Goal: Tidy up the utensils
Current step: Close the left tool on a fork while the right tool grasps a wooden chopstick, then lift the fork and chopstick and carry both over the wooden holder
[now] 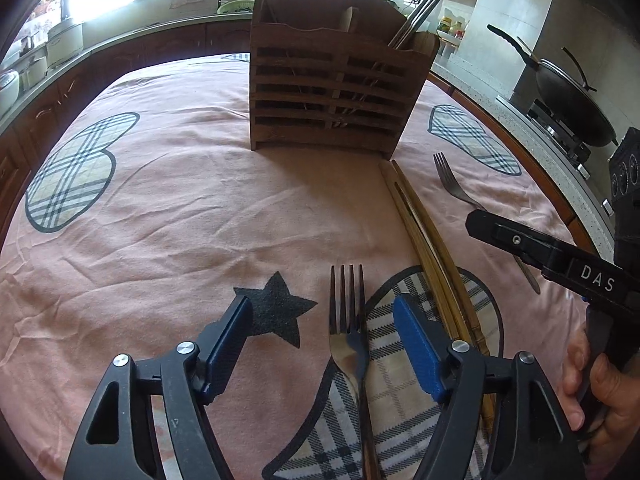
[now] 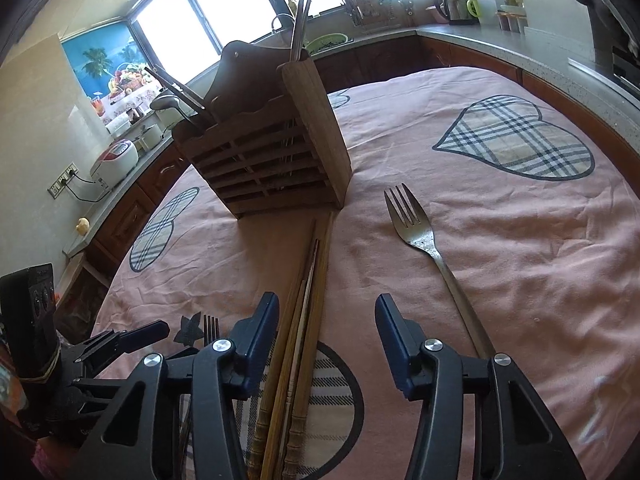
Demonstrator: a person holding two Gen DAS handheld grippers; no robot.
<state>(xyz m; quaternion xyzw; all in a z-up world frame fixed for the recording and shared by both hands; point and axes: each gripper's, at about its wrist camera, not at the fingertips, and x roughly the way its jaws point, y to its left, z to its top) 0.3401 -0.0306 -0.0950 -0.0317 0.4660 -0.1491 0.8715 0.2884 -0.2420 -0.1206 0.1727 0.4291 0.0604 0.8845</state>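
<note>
Two forks lie on the pink tablecloth (image 1: pixel 168 216), one under each of my grippers. My left gripper (image 1: pixel 324 340) is spread wide, holding nothing, and the nearer fork (image 1: pixel 347 320) lies between its blue pads (image 1: pixel 416 344), tines pointing away from me and its handle running back beneath the gripper body. Just outside my left gripper's right-hand finger is the bundle of bamboo chopsticks (image 1: pixel 424 240), lying lengthwise on the cloth with their far tips close to the foot of the wooden utensil holder (image 1: pixel 332 88).

My right gripper (image 2: pixel 326 336) is also spread apart and empty. Its left-hand finger (image 2: pixel 260 332) sits right against the chopsticks (image 2: pixel 308 300), which run forward from under the gripper to the holder's (image 2: pixel 272 148) base. The second fork (image 2: pixel 416 228) lies beyond my right-hand finger, tines forward, its handle passing back under that finger's mount; I cannot tell whether they touch.

Straight ahead of both grippers the slatted holder stands upright on the cloth. Metal chopsticks (image 2: pixel 300 20) stick up from its right compartment, and a ladle handle (image 2: pixel 172 100) leans out of its left one. From my right wrist I see the left gripper (image 2: pixel 132 338) low at my left.
</note>
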